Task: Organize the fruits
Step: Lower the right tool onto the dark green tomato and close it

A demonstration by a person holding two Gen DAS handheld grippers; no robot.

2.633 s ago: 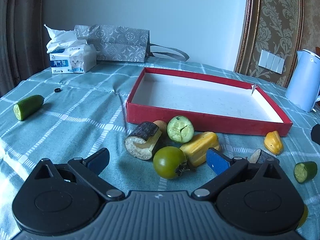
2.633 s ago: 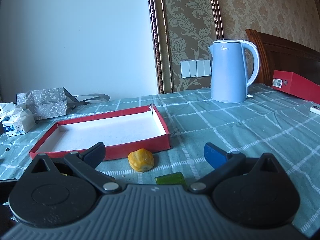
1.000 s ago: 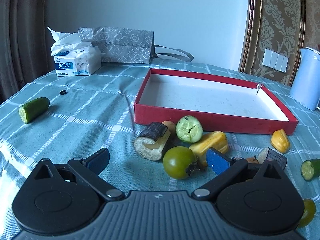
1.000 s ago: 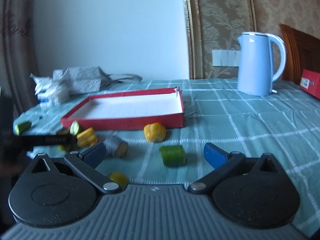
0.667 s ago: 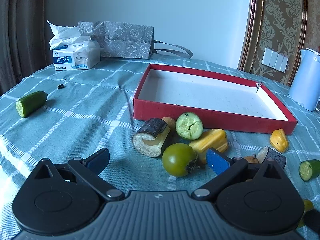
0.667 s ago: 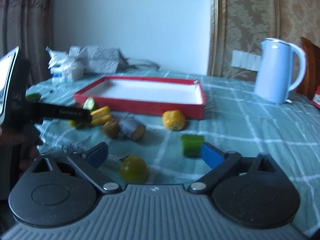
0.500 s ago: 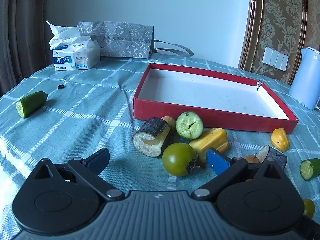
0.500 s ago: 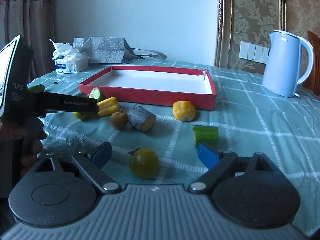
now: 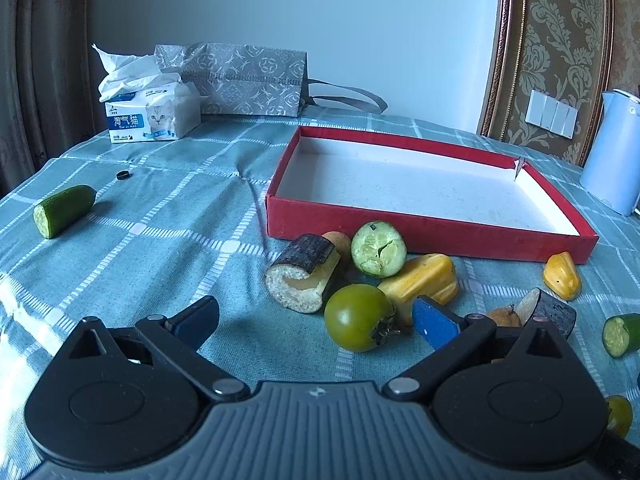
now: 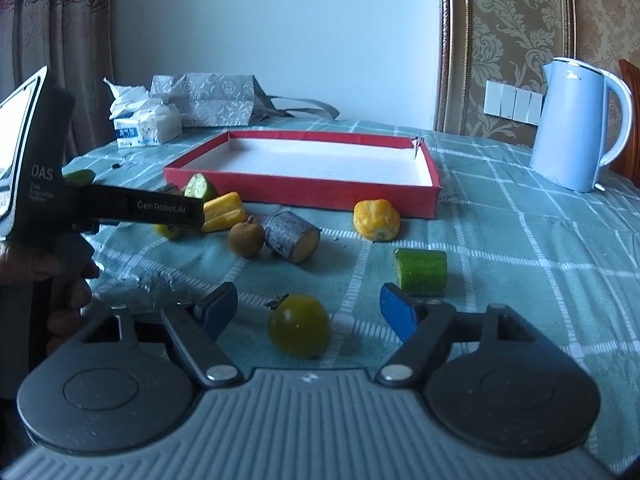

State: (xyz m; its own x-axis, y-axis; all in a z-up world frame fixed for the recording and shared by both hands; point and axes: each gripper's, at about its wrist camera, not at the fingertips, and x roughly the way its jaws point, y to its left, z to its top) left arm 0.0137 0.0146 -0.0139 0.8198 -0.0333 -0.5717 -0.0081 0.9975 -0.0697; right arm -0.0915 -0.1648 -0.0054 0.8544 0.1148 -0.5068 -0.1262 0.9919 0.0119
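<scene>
A red tray (image 9: 432, 236) with a white floor lies mid-table. In front of it are a cut cucumber (image 9: 378, 249), a yellow pepper piece (image 9: 420, 282), a dark bark-skinned chunk (image 9: 304, 276) and a green tomato (image 9: 358, 316). My left gripper (image 9: 316, 320) is open, and that tomato sits between its fingers, close to the right one. In the right wrist view a yellow-green tomato (image 10: 298, 330) rests on the cloth between the closing jaws of my right gripper (image 10: 308, 310); the pads are clear of it. A cucumber stub (image 10: 420, 272) lies just beyond the right finger.
A blue kettle (image 10: 576, 128) stands at the far right. A tissue pack (image 9: 152, 116) and a grey bag (image 9: 240, 80) are at the back left. A cucumber half (image 9: 64, 210) and a small black ring (image 9: 123, 175) lie at the left. A hand (image 10: 68, 292) holds the left tool.
My right gripper swung left and dropped toward the yellow-green tomato, and its jaws narrowed around it. The left gripper stayed where it was.
</scene>
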